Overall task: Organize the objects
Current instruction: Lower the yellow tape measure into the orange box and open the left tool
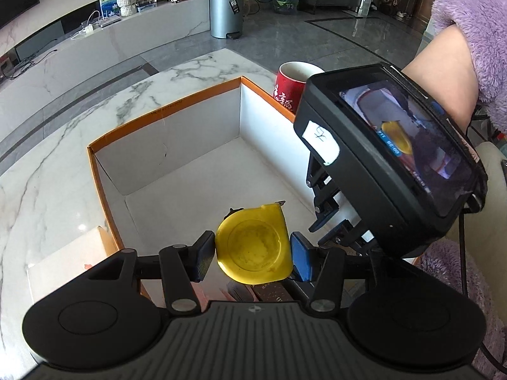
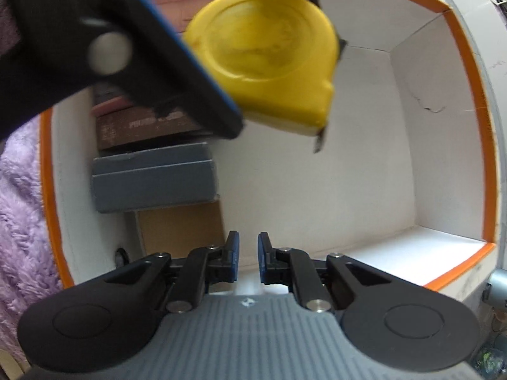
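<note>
My left gripper [image 1: 252, 255] is shut on a yellow tape measure [image 1: 253, 247] and holds it above the near part of an orange-rimmed white box [image 1: 164, 107]. In the right wrist view the same tape measure [image 2: 266, 50] hangs over the box [image 2: 488, 158], held between the left gripper's fingers [image 2: 177, 79]. My right gripper [image 2: 248, 261] is empty, its jaws nearly closed with a narrow gap, hovering over the box's near side. Its body and screen [image 1: 396, 158] show at the right of the left wrist view.
Inside the box lie a grey case [image 2: 152, 180], a brown box [image 2: 142, 126] and a cardboard piece [image 2: 180, 231]. A red mug [image 1: 290, 87] stands behind the box on the marble table [image 1: 47, 174]. A white flat item [image 1: 66, 259] lies left of the box.
</note>
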`<state>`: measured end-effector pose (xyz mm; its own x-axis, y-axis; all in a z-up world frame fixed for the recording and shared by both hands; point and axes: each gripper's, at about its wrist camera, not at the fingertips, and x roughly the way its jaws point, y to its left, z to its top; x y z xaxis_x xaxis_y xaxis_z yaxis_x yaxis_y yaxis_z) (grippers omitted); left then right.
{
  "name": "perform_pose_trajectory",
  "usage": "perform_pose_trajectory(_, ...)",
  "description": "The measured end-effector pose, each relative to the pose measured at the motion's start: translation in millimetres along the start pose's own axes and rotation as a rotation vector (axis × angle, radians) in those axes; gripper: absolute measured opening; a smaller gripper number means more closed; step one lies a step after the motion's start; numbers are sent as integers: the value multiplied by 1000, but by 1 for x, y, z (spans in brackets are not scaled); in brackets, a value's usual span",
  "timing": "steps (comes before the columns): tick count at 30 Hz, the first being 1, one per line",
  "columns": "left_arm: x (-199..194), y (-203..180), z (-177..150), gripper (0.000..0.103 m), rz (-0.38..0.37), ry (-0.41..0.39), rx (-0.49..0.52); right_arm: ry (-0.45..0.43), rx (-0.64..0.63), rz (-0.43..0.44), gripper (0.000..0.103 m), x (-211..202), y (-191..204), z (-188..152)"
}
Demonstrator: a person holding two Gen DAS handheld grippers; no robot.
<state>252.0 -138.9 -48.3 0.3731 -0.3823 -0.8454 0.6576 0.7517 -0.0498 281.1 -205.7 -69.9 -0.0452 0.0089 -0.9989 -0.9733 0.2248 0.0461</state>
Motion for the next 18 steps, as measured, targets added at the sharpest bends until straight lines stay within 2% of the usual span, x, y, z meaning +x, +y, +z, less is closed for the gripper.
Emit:
perform_pose_trajectory(3,5,0,1,60,-18,7,5,-15,-25,71,10,-4,6,-1)
perform_pose_trajectory(4,6,0,1,60,-24,9,8,-27,-42,72,3,-5,9,-1)
perform_pose_trajectory(8,9,-4,2,60,-32,13,50,-72,-19,66,3,-12,9,0)
perform_pose_trajectory(12,5,-15,3,60,-66,-1,115,-115,22,26,5,-38,4,-4)
perform_pose_trajectory(18,12,-45,8,60,-139,8,241,-180,98,-44,6,-100,5,-23)
